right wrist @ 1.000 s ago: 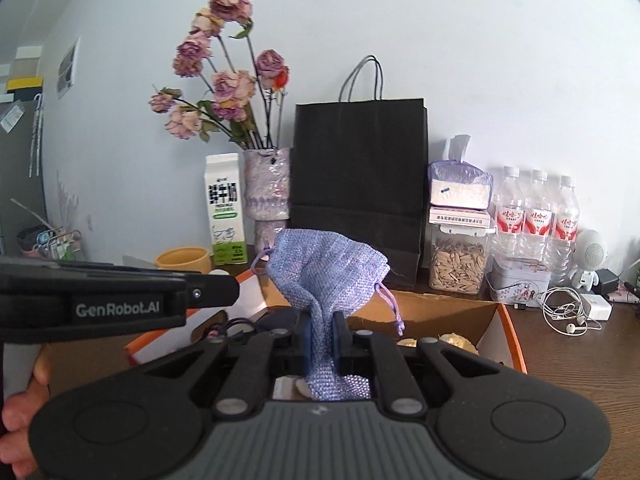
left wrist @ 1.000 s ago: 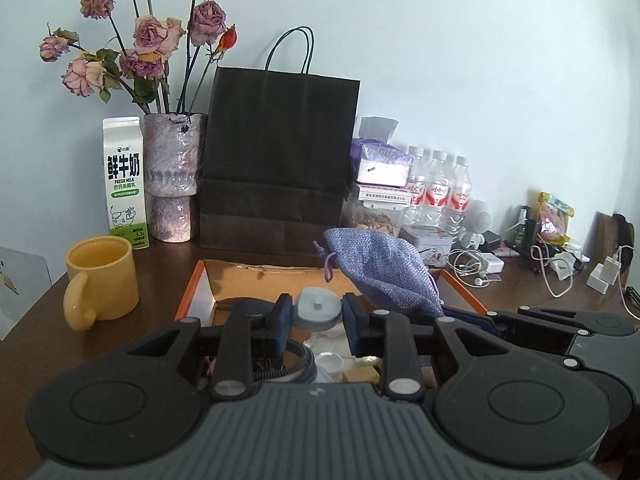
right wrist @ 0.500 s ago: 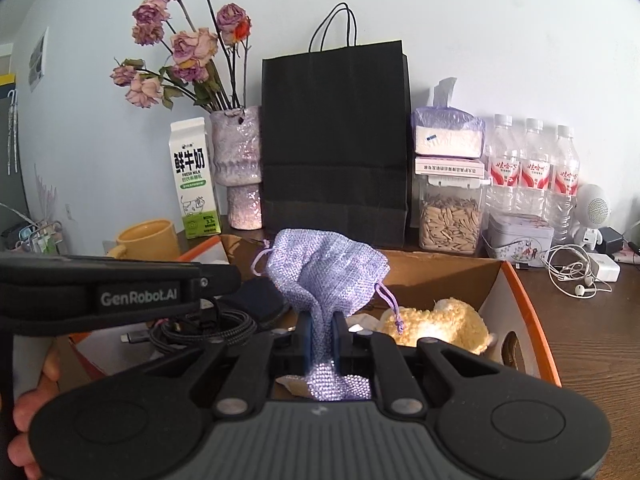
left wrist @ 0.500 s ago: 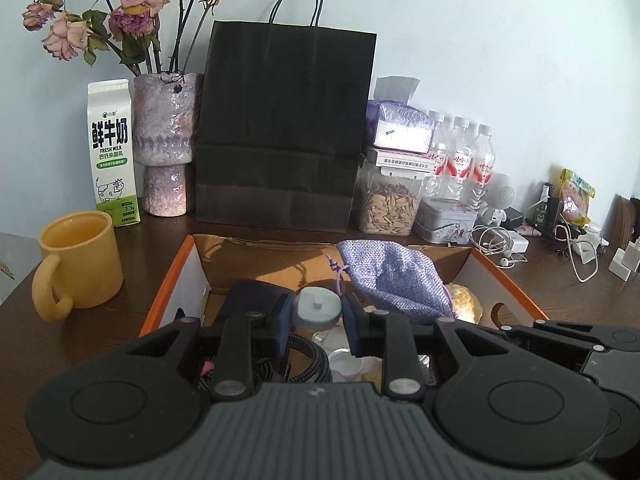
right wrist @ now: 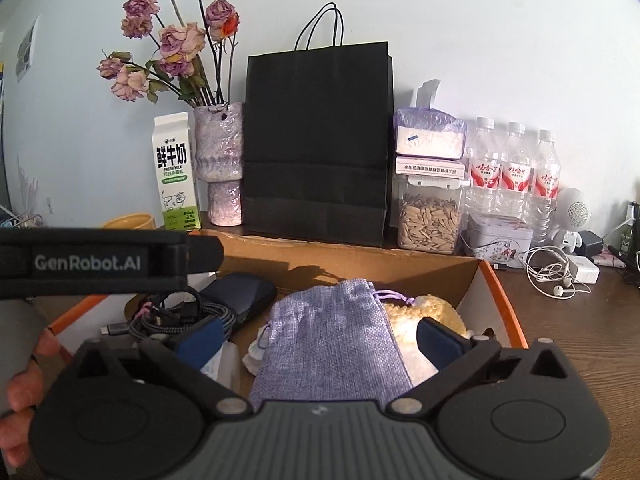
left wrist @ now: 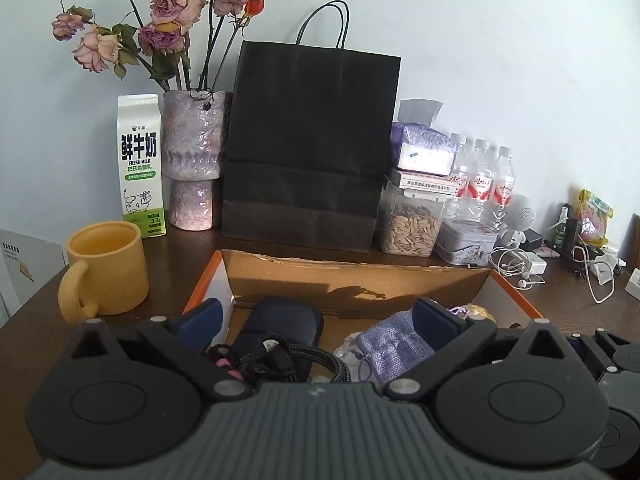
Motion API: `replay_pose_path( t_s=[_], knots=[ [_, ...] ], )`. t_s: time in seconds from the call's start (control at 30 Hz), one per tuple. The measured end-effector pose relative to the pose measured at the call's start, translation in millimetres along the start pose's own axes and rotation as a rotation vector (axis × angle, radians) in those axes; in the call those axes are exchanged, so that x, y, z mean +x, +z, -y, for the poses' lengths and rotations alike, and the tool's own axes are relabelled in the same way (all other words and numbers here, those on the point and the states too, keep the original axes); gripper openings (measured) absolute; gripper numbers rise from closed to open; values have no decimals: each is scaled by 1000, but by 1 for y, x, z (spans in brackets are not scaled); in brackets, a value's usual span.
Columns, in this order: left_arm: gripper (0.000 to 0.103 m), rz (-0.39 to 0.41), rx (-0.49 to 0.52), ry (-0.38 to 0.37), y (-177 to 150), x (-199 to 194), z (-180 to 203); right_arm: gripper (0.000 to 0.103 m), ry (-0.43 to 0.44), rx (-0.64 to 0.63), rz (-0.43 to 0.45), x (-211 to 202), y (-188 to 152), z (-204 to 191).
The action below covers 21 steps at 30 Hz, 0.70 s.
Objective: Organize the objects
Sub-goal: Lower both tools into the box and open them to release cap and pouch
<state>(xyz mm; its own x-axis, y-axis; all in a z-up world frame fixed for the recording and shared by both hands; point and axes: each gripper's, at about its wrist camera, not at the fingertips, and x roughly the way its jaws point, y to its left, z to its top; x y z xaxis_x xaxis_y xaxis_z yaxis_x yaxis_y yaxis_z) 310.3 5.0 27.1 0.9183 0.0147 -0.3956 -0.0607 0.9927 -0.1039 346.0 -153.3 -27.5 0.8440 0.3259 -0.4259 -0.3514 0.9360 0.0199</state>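
An open cardboard box with orange edges (left wrist: pixel 352 276) (right wrist: pixel 496 296) sits on the dark wooden table. Inside lie a lilac drawstring pouch (right wrist: pixel 332 336) (left wrist: pixel 390 346), a dark blue case (left wrist: pixel 286 320) (right wrist: pixel 236 292), braided black cables (left wrist: pixel 280 354) (right wrist: pixel 176 316) and a fluffy cream item (right wrist: pixel 430 312). My left gripper (left wrist: pixel 318 320) is open and empty above the box's near side. My right gripper (right wrist: pixel 320 334) is open, its fingers on either side of the pouch, which rests in the box. The left gripper's body (right wrist: pixel 108 262) crosses the right wrist view.
Behind the box stand a black paper bag (left wrist: pixel 308 144), a vase of dried roses (left wrist: pixel 192 160), a milk carton (left wrist: pixel 140 168), a seed jar (left wrist: pixel 412 224), a tin (left wrist: pixel 466 242) and water bottles (left wrist: pixel 482 180). A yellow mug (left wrist: pixel 106 266) is left of the box; earphones and chargers (left wrist: pixel 520 268) are on the right.
Both grippers have opened. The left one let go of a small grey capped item; the right one let go of the lilac pouch, which now lies in the box.
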Motion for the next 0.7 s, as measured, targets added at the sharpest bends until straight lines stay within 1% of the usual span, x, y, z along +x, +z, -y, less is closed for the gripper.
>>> replay_pose_path(
  t_s=[0.37, 0.7],
  knots=[
    [103, -4, -2, 3, -1, 1, 0, 103, 8, 6, 9, -3, 1, 0],
    [103, 17, -11, 5, 2, -16, -2, 103, 10, -7, 27, -12, 6, -4]
  ],
)
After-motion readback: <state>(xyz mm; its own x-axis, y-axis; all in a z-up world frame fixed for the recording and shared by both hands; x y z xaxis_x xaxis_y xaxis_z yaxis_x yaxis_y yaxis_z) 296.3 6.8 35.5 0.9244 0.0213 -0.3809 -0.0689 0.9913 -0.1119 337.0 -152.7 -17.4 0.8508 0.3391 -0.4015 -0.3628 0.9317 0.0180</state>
